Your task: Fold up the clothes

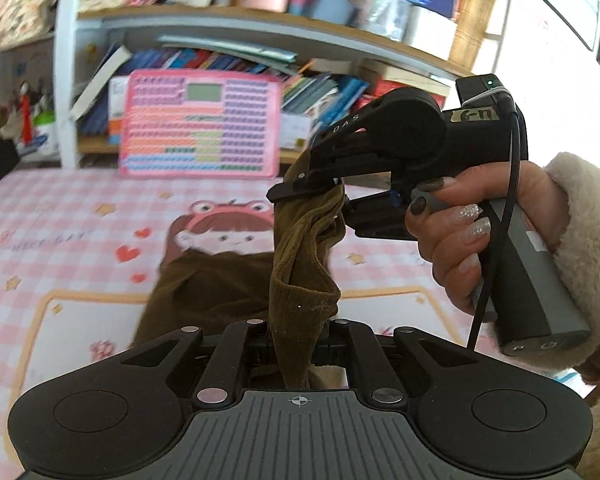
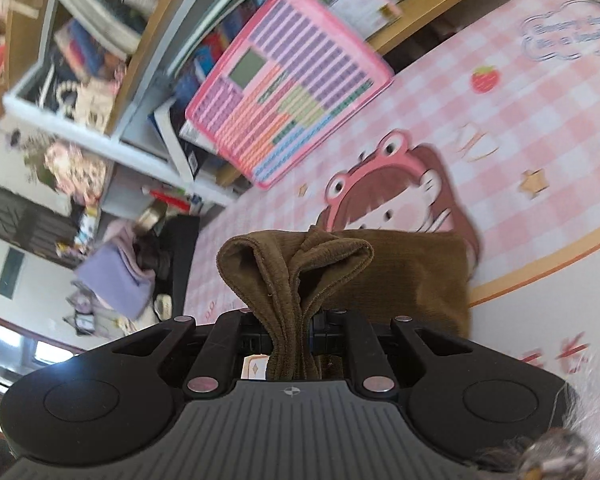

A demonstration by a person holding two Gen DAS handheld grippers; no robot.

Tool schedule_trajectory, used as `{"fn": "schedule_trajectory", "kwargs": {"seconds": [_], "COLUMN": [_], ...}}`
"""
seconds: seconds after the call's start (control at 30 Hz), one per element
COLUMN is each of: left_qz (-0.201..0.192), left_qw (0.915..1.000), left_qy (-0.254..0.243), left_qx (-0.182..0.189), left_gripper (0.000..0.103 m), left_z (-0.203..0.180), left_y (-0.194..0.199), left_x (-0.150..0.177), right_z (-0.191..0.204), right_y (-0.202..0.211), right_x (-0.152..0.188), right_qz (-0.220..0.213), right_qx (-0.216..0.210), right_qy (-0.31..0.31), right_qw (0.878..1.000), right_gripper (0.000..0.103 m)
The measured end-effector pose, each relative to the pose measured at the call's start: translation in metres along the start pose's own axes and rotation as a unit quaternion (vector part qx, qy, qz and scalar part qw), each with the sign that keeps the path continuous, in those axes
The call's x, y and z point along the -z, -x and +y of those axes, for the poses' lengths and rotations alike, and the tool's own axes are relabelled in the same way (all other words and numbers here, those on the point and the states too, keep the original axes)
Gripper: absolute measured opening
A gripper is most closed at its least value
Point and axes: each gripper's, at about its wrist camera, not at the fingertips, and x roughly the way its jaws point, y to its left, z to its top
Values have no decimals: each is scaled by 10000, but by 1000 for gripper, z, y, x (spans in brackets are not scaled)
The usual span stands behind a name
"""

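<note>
Here both claws pinch the brown garment [image 1: 300, 280]: the left gripper [image 1: 296, 344] at bottom centre, the right gripper [image 1: 320, 188] just above it, mid-frame. The cloth's long axis hangs downward onto the pink mat [image 1: 80, 216], equally near both hands.

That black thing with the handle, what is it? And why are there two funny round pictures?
It is a hand-held gripper, like big tongs with two fingers. A person holds one in each hand, and each carries a camera looking forward along its fingers, so each picture is one gripper's view. The left view shows the left gripper and, ahead, the person's hand squeezing the right gripper. Both are pinching a brown garment and lifting its edge; the rest lies on a pink checked mat with a cartoon girl. Behind stands a bookshelf.
</note>
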Motion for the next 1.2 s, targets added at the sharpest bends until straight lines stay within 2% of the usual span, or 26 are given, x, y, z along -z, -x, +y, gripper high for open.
{"fn": "schedule_trajectory", "kwargs": {"seconds": [0.1,0.2,0.27,0.33,0.4,0.47,0.67,0.73,0.8,0.87,0.97,1.0,1.03,1.07,1.1,1.13,1.2], "left_qz": [174,433,540,545,546,609,485,399,283,178,300,392,501,647,780,799,760], "left_qw": [9996,9979,9967,9959,9950,9943,9953,9952,9962,9978,9985,9979,9969,9957,9943,9936,9912], "left_qy": [214,459,550,634,730,713,434,405,502,621,333,257,199,124,-24,-267,-736], "left_qx": [-66,-170,-271,-357,-402,-501,-710,-796,-648,-171,313,448,566,653,730,752,795], "left_gripper": [17,19,28,34,41,52,62,62,62,62,61,61,54,35,28,18,13], "left_z": [31,64,84,101,117,129,152,158,163,162,146,140,134,129,123,116,104], "left_y": [-1,-8,-13,-16,-19,-23,-26,-27,-28,-30,-46,-54,-63,-71,-76,-75,-72], "left_x": [5,13,16,16,13,11,-5,-13,-23,-34,-44,-46,-46,-47,-47,-47,-47], "right_z": [15,22,23,22,24,28,34,28,21,13,-2,-7,-12,-16,-19,-20,-18], "right_y": [-26,-57,-76,-80,-70,-58,-14,-5,3,8,7,5,3,1,-2,-4,-6], "right_x": [12,20,24,25,26,25,24,30,36,48,73,79,86,90,95,98,103], "right_qz": [46,200,317,223,-26,-290,-1131,-1122,-1111,-978,-589,-463,-337,-243,-150,-84,-41], "right_qx": [215,420,522,589,494,394,350,522,695,925,1356,1375,1392,1409,1425,1474,1505], "right_qy": [200,379,426,279,219,249,372,319,266,219,158,60,-38,-125,-211,-240,-216], "right_qw": [9996,9982,9972,9976,9985,9985,9923,9918,9910,9907,9889,9894,9897,9897,9895,9888,9884], "right_gripper": [12,24,28,30,38,45,59,61,61,61,61,61,61,61,61,61,61]}}
